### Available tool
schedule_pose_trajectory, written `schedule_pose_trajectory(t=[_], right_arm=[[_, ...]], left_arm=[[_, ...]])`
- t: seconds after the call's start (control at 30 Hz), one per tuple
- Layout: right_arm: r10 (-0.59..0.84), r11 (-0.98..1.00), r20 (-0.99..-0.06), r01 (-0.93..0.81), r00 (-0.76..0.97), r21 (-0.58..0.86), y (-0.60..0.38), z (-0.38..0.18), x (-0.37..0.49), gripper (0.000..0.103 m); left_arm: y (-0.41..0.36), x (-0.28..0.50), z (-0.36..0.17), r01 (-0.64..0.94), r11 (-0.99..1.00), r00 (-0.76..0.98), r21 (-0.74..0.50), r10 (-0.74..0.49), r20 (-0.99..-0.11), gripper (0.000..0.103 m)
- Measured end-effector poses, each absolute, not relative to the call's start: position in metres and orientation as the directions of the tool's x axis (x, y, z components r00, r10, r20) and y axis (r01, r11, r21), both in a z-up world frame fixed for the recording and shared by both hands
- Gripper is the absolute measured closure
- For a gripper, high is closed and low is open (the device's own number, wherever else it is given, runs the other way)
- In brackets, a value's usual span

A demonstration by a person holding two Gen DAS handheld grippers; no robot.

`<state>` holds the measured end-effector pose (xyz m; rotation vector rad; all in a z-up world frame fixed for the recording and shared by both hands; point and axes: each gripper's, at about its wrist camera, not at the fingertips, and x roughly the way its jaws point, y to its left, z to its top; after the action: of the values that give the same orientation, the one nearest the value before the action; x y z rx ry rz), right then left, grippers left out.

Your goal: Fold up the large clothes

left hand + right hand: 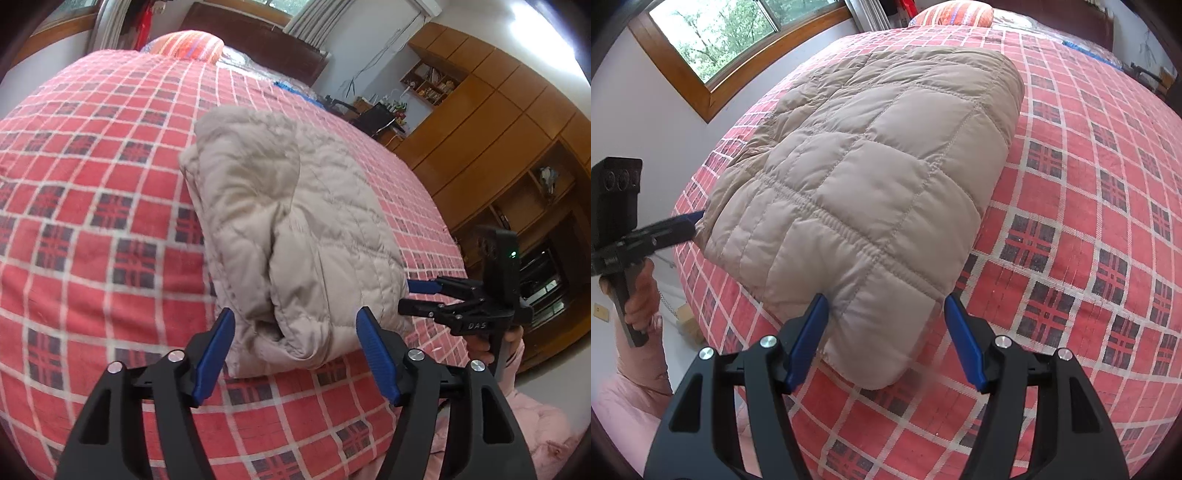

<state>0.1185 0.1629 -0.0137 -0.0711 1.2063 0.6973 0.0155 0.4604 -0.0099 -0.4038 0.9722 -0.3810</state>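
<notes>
A beige quilted down jacket lies folded in a thick bundle on the red plaid bed. My left gripper is open, its blue fingers either side of the bundle's near rolled end. My right gripper is also open, straddling the jacket's near corner by the bed's edge. In the left wrist view the right gripper meets the jacket's right edge. The right wrist view shows the left gripper, blurred, at the jacket's left edge. A hand holds each handle.
An orange striped pillow and dark headboard sit at the bed's far end. Wooden cupboards line the right wall beyond a cluttered desk. A window is on the left wall. Pink clothing shows below the bed's edge.
</notes>
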Motion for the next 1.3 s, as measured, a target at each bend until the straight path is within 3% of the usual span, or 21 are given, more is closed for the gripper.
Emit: schedule_pose_trajectory(t=[0.3, 0.47, 0.63, 0.97, 1.3], right_arm=[[0.467, 0.79, -0.869, -0.52, 0.165, 0.325, 0.162, -0.017, 0.121, 0.038], [0.465, 0.79, -0.87, -0.52, 0.164, 0.324, 0.162, -0.017, 0.122, 0.038], [0.467, 0.787, -0.869, -0.526, 0.165, 0.323, 0.163, -0.012, 0.121, 0.038], [0.46, 0.78, -0.872, -0.545, 0.167, 0.307, 0.169, -0.006, 0.116, 0.038], [0.439, 0.78, -0.881, -0.563, 0.18, 0.273, 0.178, -0.006, 0.112, 0.038]], left_arm=[[0.465, 0.035, -0.027, 0.08, 0.835, 0.488, -0.544, -0.509, -0.709, 0.036], [0.468, 0.033, -0.027, 0.077, 0.829, 0.494, -0.553, -0.514, -0.702, 0.07], [0.472, 0.023, -0.02, 0.09, 0.766, 0.484, -0.637, -0.592, -0.644, 0.083], [0.497, 0.034, -0.048, 0.104, 0.644, 0.41, -0.758, -0.722, -0.557, 0.084], [0.489, 0.052, -0.065, 0.131, 0.685, 0.379, -0.716, -0.702, -0.603, 0.084]])
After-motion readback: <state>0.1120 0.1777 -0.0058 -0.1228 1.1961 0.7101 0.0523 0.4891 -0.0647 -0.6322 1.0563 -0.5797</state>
